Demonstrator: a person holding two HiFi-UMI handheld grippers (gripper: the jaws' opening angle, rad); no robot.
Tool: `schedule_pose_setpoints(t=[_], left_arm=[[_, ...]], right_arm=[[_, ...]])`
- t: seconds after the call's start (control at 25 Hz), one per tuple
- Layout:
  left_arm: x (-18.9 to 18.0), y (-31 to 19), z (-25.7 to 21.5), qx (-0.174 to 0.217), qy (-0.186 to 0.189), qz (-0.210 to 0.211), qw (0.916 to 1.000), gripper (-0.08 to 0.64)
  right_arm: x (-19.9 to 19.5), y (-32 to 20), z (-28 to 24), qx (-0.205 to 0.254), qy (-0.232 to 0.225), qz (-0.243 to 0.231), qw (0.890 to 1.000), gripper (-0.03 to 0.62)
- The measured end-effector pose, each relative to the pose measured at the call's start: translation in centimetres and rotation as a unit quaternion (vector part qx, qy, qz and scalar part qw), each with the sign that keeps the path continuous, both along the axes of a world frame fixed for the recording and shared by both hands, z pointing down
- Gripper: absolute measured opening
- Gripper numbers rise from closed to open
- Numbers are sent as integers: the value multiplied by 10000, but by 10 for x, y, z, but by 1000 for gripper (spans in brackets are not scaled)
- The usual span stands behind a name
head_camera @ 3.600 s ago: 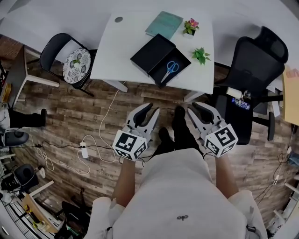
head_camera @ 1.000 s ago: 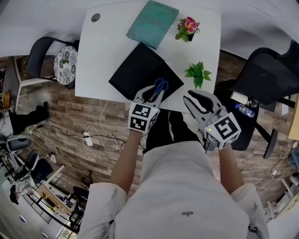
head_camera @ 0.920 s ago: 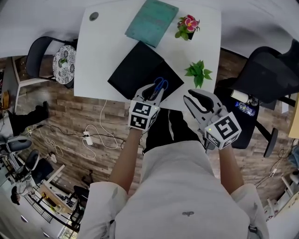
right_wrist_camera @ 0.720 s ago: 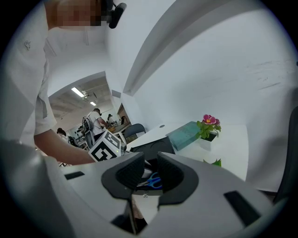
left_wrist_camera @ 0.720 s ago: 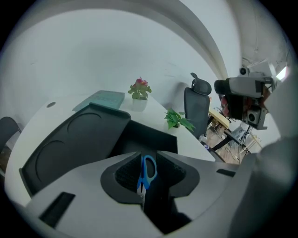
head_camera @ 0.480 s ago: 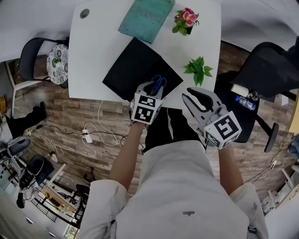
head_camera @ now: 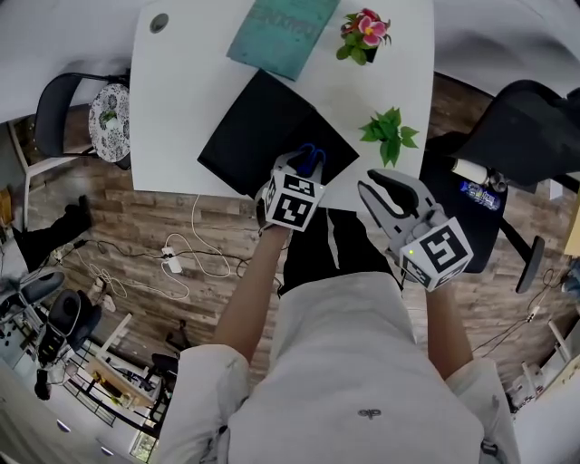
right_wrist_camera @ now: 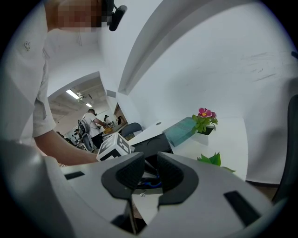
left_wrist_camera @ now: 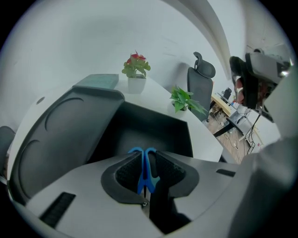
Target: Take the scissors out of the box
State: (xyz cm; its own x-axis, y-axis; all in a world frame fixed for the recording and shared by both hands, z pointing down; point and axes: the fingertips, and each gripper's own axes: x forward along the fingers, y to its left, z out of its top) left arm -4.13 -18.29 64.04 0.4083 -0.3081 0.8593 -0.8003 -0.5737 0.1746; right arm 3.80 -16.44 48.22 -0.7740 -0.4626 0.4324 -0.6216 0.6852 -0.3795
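Note:
Blue-handled scissors point(head_camera: 313, 154) lie in the open black box point(head_camera: 333, 143) near the front edge of the white table point(head_camera: 181, 91). My left gripper point(head_camera: 297, 165) reaches into the box. In the left gripper view the scissors point(left_wrist_camera: 142, 172) lie lengthwise between its pads, handles pointing away, and the left gripper point(left_wrist_camera: 146, 160) is open by a narrow gap with a pad close on each side. My right gripper point(head_camera: 396, 188) hangs off the table's front edge to the right, open with nothing in it. From the right gripper view point(right_wrist_camera: 149, 169) I see the left gripper's marker cube point(right_wrist_camera: 114, 148).
The box's lid point(head_camera: 254, 127) lies open flat to the left. A teal book point(head_camera: 283, 27), a pink-flowered pot point(head_camera: 367, 27) and a small green plant point(head_camera: 390, 134) share the table. A black office chair point(head_camera: 526, 136) stands right, another chair point(head_camera: 72, 109) left. Cables lie on the floor.
My left gripper has moved forward from the floor side onto the box and now straddles the scissors. The right gripper has come up to the table edge and barely moved in the last second.

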Motion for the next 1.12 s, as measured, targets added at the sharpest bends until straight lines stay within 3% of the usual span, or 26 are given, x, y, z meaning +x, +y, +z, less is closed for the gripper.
schedule_pose_setpoints(t=[0.48,1.12], left_arm=[[-1,-7,4,139,-168,-46,9998,98],[-4,-7,16,37,-334,-43,9994,101]], right_arm=[[1,2,4,-76,9,15,10000,89],[4,3,5,-130,29,53,9999,89]])
